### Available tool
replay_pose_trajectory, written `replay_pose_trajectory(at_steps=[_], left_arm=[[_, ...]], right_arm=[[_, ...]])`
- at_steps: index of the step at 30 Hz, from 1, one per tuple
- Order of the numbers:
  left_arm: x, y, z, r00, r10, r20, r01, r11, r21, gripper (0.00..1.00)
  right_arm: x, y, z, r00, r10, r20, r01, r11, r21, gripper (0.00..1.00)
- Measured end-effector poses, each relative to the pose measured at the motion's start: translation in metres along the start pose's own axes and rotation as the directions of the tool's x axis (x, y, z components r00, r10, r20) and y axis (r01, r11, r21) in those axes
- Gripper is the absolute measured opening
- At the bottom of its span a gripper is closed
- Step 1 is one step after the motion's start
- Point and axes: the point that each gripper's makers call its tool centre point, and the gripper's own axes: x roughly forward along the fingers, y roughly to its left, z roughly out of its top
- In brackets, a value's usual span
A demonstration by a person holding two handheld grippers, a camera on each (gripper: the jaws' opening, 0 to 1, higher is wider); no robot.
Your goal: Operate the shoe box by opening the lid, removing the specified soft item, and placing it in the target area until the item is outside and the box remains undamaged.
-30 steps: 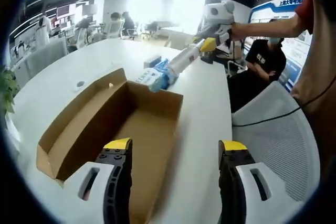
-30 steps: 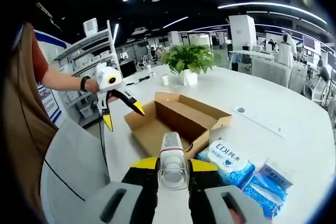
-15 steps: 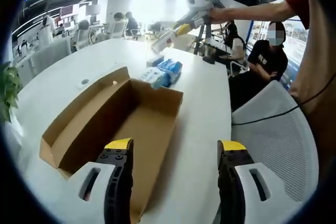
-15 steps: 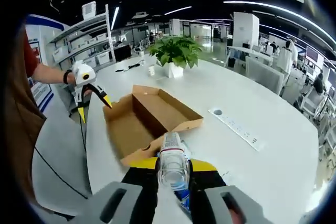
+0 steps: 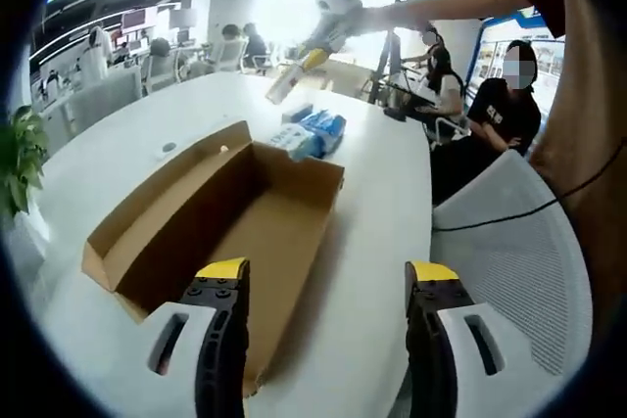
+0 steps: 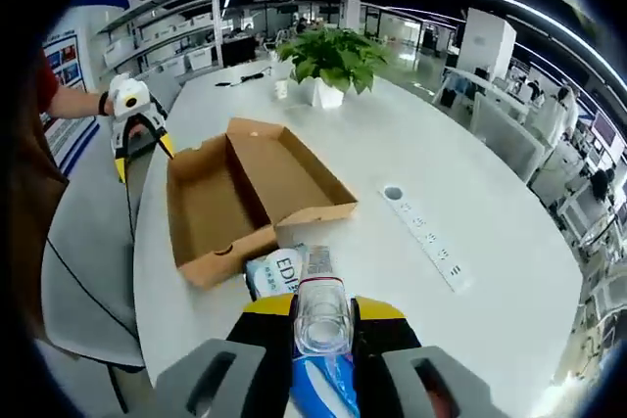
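1 open cardboard box (image 6: 250, 198) sits at the centre left of the right gripper view. 2 blue tissue packs (image 5: 312, 133) lie just beyond its far end in the left gripper view. 1 clear plastic bottle (image 6: 319, 305), 1 power strip (image 6: 427, 247), 1 potted plant (image 6: 328, 61) and 2 grippers (image 5: 323, 286) (image 6: 320, 312) are visible.

Open shoe box (image 6: 250, 198) sits mid surface (image 6: 470, 173), lid flap up along one long side, inside bare: room to reach in from above. Tissue packs (image 5: 312, 132) just beside box's far short end, blocking that approach. Power strip (image 6: 424, 236) well apart on box's other side. Potted plant (image 6: 331, 64) farther off near the edge. White chair (image 5: 509, 242) close along near edge.
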Motion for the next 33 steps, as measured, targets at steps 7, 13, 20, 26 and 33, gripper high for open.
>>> replay_pose_trajectory(at_steps=[7,13,20,26,33], left_arm=[[-0.002,-0.002,-0.003,1.0,0.005,-0.004,-0.005,1.0,0.002,0.64],[-0.004,-0.004,-0.006,1.0,0.006,-0.009,-0.006,1.0,0.005,0.64],[-0.007,-0.005,-0.007,1.0,0.01,-0.011,-0.01,1.0,0.005,0.64],[-0.007,-0.006,-0.007,1.0,0.009,-0.014,-0.009,1.0,0.007,0.64],[-0.007,-0.006,-0.01,1.0,0.009,-0.028,-0.009,1.0,0.012,0.63]], right_arm=[[0.019,-0.011,-0.005,0.995,0.018,-0.098,-0.026,0.996,-0.086,0.17],[0.032,-0.02,-0.012,0.984,0.025,-0.174,-0.05,0.988,-0.144,0.17],[0.044,-0.027,-0.037,0.951,0.033,-0.307,-0.106,0.969,-0.224,0.17],[0.057,-0.029,-0.046,0.935,0.033,-0.352,-0.133,0.955,-0.264,0.17],[0.071,-0.034,-0.052,0.91,0.02,-0.414,-0.17,0.929,-0.328,0.17]])
